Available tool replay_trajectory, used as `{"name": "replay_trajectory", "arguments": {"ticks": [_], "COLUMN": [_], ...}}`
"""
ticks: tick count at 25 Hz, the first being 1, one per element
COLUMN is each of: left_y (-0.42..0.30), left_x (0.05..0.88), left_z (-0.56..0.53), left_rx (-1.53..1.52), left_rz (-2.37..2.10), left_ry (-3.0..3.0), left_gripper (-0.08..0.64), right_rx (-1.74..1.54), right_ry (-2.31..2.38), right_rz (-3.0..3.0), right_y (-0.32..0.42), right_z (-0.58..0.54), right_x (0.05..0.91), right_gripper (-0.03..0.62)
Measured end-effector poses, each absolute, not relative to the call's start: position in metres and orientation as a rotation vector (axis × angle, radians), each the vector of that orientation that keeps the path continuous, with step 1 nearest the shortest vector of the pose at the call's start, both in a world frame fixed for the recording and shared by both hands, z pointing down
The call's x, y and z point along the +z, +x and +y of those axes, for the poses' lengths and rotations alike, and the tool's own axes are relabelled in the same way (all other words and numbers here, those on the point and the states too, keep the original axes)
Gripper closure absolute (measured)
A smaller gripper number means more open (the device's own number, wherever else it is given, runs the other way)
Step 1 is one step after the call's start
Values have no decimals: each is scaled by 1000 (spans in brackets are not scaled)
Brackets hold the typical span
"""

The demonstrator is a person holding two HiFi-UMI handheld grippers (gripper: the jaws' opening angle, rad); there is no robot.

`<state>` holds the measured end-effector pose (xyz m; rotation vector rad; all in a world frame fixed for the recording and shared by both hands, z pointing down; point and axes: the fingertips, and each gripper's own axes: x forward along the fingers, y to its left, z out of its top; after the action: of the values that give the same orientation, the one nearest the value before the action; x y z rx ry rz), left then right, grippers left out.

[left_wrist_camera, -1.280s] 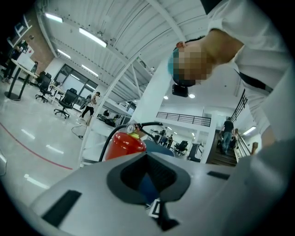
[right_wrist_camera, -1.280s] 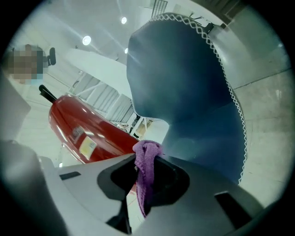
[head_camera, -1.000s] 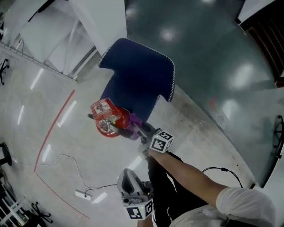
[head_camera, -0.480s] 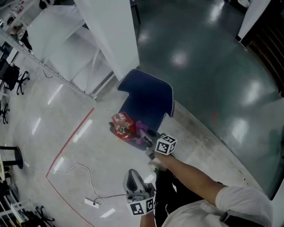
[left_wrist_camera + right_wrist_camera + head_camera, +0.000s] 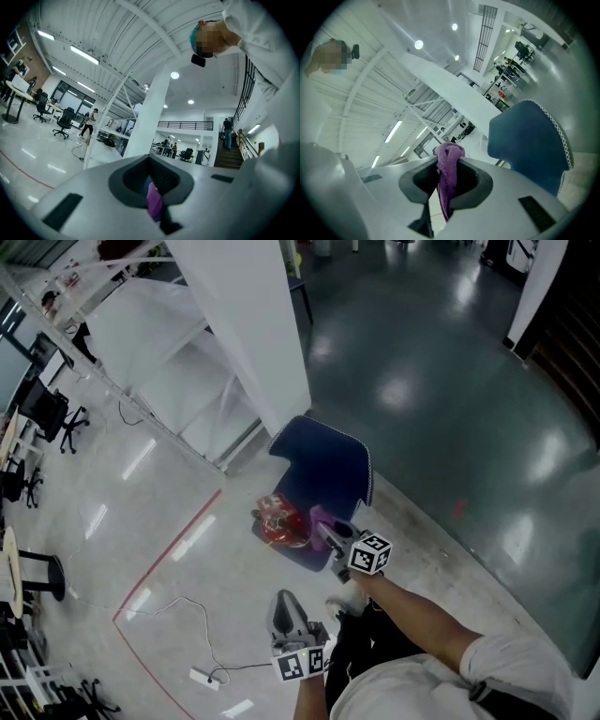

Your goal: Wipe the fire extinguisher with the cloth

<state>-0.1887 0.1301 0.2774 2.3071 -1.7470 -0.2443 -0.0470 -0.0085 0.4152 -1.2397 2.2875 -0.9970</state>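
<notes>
Polished pale floor [image 5: 141, 521] fills the left and lower part of the head view and gives way to a darker, glossier floor at the upper right. A broad white column [image 5: 253, 324] rises toward the top centre. At the foot of that column, in the middle of the frame, lies a blue mat [image 5: 323, 474] with a white-stitched edge. It probably serves as a work patch to keep the job off the bare floor. The red fire extinguisher [image 5: 281, 519] sits at the mat's lower left edge, well below the person and within reach of an outstretched arm. The right gripper [image 5: 330, 531] reaches out just beside the extinguisher's right side. Its jaws are clamped tight on the purple cloth [image 5: 322, 518], whose bunched end pokes out past the tips, the part that does the wiping. The left gripper [image 5: 283, 607] hangs back at the lower centre, well apart from the extinguisher and seemingly kept clear of the wiping arm. Its jaws are drawn together, and a purple sliver shows in the slit; I cannot tell whether it is gripped or only seen beyond.
</notes>
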Motion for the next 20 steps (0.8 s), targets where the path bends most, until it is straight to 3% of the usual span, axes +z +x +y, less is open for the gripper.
{"name": "replay_trajectory", "arguments": {"ticks": [10,20], "left_y": [-173,-183], "left_x": [311,375], "left_z": [108,54], "left_rx": [-146,-26], "left_rz": [-1707,-1299], "left_ry": [2333,2545], "left_gripper": [555,555], "right_rx": [-825,-740], "right_ry": [-1277,-1549], "right_rz": [2367,2207], "right_y": [-33,-57], "right_z": [23,39], "right_x": [366,390], "right_gripper": [526,526]}}
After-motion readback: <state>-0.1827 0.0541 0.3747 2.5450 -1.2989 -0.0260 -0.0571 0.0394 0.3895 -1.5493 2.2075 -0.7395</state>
